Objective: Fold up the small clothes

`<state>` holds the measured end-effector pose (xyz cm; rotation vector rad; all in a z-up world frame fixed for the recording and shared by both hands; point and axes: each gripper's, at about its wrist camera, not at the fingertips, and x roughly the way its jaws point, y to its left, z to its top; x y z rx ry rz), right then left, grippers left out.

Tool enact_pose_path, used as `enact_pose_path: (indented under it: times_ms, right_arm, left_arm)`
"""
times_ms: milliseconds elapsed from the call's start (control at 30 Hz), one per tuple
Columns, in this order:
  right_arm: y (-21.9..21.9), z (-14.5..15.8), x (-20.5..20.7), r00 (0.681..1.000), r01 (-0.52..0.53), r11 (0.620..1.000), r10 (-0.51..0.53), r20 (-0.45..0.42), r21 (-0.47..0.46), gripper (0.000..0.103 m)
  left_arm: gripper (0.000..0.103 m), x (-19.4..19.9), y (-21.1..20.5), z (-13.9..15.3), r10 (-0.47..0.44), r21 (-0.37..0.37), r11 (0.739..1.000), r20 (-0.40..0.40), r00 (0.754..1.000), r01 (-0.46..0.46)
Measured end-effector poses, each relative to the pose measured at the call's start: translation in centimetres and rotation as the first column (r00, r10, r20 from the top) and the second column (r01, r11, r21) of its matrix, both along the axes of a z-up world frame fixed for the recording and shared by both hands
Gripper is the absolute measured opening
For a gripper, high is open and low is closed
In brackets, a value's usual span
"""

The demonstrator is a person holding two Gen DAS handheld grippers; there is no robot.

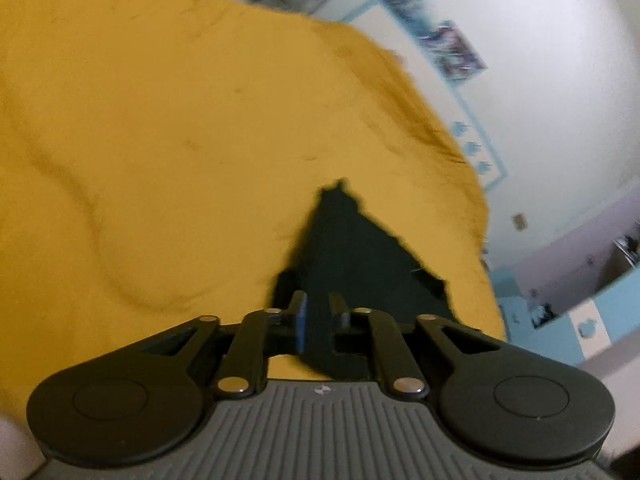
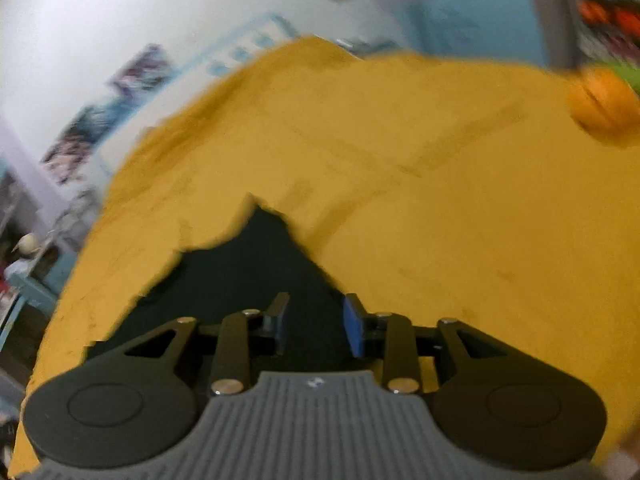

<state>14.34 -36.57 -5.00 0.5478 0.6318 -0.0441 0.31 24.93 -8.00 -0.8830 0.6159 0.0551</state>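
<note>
I am seeing the dark garment [image 1: 352, 248] running from between the left gripper [image 1: 318, 316] jaws, tapering to a point away from me over the yellow bedspread [image 1: 160, 120]. The left jaws are clamping it. The right gripper [image 2: 316, 320] jaws are standing wider apart, cloth [image 2: 248, 264] lying between them; I cannot tell whether they are gripping it.

A garment [image 1: 352, 256] lies on a blanket [image 1: 160, 140] and runs forward from between the jaws of the left gripper [image 1: 318, 320], which close on it. In the right view it passes between the wider-set jaws of the right gripper [image 2: 316, 326]. A ball [image 2: 602, 106] sits far right on the blanket. Posters [image 1: 452, 46] hang on the wall [image 1: 560, 60] behind.
</note>
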Motion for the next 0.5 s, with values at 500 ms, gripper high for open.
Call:
enact_pose_path:
  times_ms: [500]
  right_arm:
    - [21.9,-5.5,22.5,0.92,-0.386,0.922,0.387,-0.061,0.029,0.038]
  left_arm:
    - [0.037,8.0,-6.1,-5.6,-0.213,0.004,0.977,-0.131,0.968,0.215]
